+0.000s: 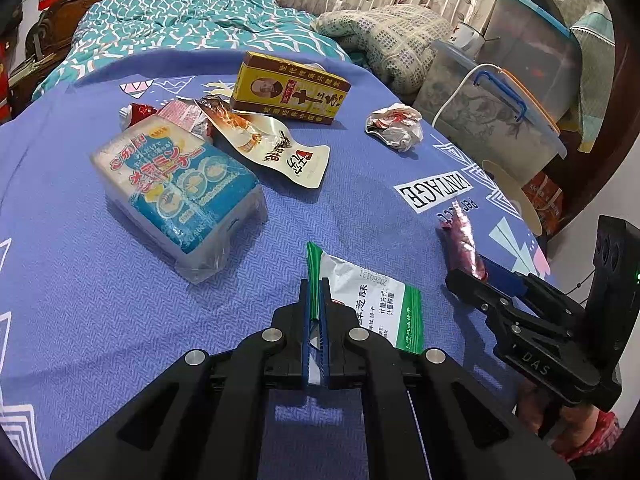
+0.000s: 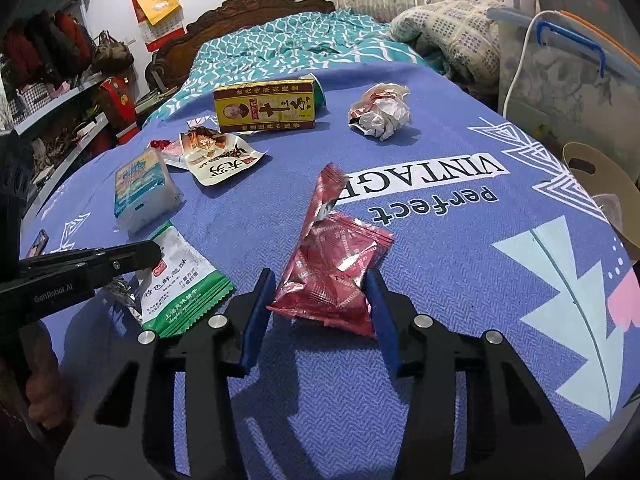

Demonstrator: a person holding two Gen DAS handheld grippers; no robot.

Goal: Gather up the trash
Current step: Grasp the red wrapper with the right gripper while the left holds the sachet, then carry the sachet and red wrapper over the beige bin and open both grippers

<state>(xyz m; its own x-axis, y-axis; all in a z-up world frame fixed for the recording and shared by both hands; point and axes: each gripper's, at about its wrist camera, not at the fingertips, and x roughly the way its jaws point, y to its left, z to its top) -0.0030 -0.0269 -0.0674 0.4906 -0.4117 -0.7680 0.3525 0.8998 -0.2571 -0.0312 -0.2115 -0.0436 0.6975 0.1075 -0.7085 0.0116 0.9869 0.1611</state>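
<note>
My left gripper (image 1: 318,288) is shut on the edge of a green-and-white snack wrapper (image 1: 376,300) that lies on the blue bed sheet (image 1: 360,216). The right wrist view shows that wrapper (image 2: 180,280) under the left gripper (image 2: 156,254). My right gripper (image 2: 319,273) has a crinkled red foil wrapper (image 2: 336,264) between its blue pads, and both pads touch it. The wrapper's far end sticks up off the sheet. From the left wrist view the right gripper (image 1: 468,276) grips the red wrapper (image 1: 460,236) near the bed's right edge.
Farther up the sheet lie a yellow box (image 1: 288,88), a crumpled paper ball (image 1: 394,126), a white pouch (image 1: 280,148) and a blue sponge pack (image 1: 180,184). Plastic storage bins (image 1: 500,120) and a cardboard bag (image 2: 592,168) stand beyond the right edge. Shelves (image 2: 60,112) line the left.
</note>
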